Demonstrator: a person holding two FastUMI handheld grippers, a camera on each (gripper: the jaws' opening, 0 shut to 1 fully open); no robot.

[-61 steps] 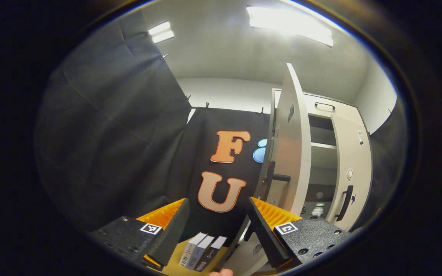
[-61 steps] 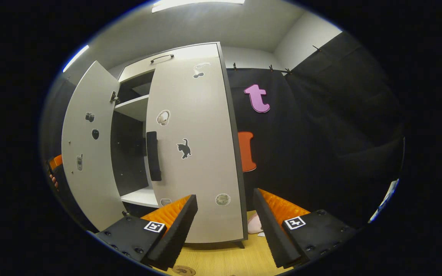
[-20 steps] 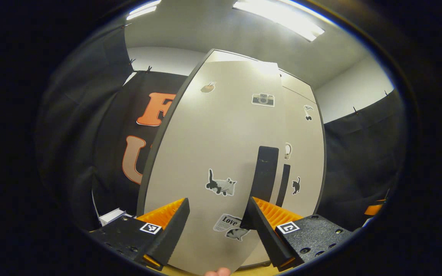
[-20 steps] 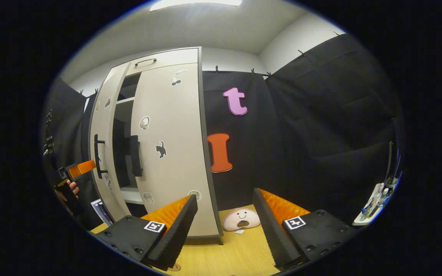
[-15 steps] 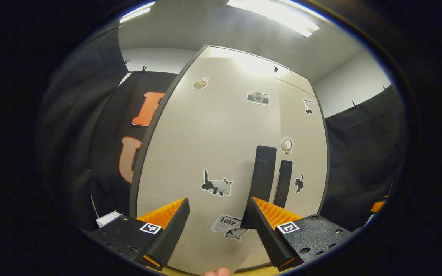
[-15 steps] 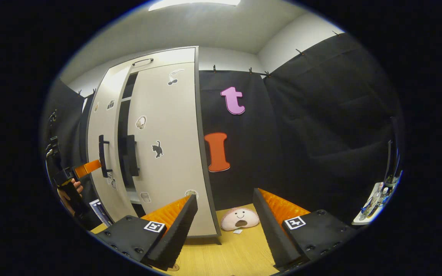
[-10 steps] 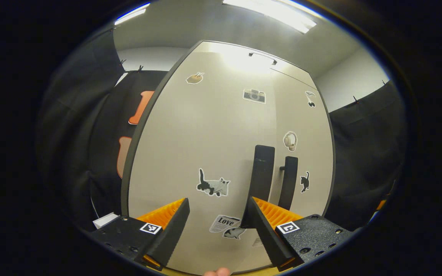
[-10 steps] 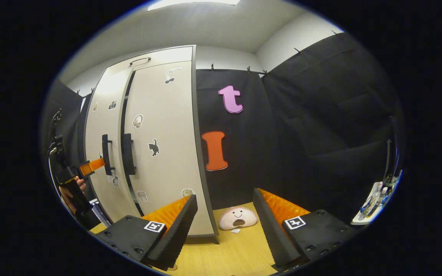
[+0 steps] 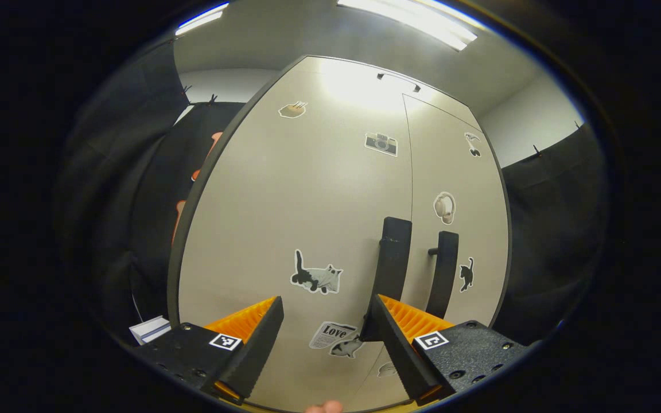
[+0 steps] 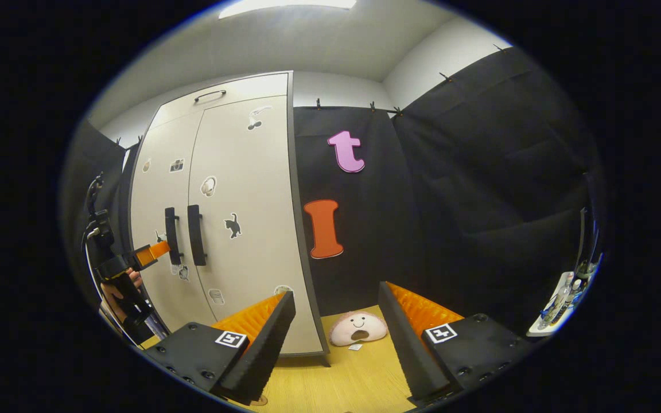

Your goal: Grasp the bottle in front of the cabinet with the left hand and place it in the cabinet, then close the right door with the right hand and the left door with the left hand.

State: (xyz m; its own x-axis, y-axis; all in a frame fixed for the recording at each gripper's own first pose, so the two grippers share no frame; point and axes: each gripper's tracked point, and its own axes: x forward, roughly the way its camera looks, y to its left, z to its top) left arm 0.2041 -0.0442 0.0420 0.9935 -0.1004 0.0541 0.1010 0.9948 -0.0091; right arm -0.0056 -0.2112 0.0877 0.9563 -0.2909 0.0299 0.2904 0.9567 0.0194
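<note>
Pale doors: left door [image 9: 290,218] and right door [image 9: 457,195] lie flush, the seam between them thin.
Left hand-held gripper [image 9: 322,338]: fingers spread wide, holding nothing; the left door is straight ahead and very close, contact not clear.
Handle [image 9: 392,264]: upright, just ahead of its right finger.
Right hand-held gripper [image 10: 336,338]: gaping, empty, well apart from the cabinet [image 10: 238,189], which lies to its left.
Bottle: presumably behind the doors.
Next: probably only a final press by the nearer left hand.

Looking like a staged recording booth: black cloth walls [image 10: 479,172] hanging around a sticker-covered cabinet [image 10: 238,218], ceiling light [image 9: 405,17] glaring overhead.
</note>
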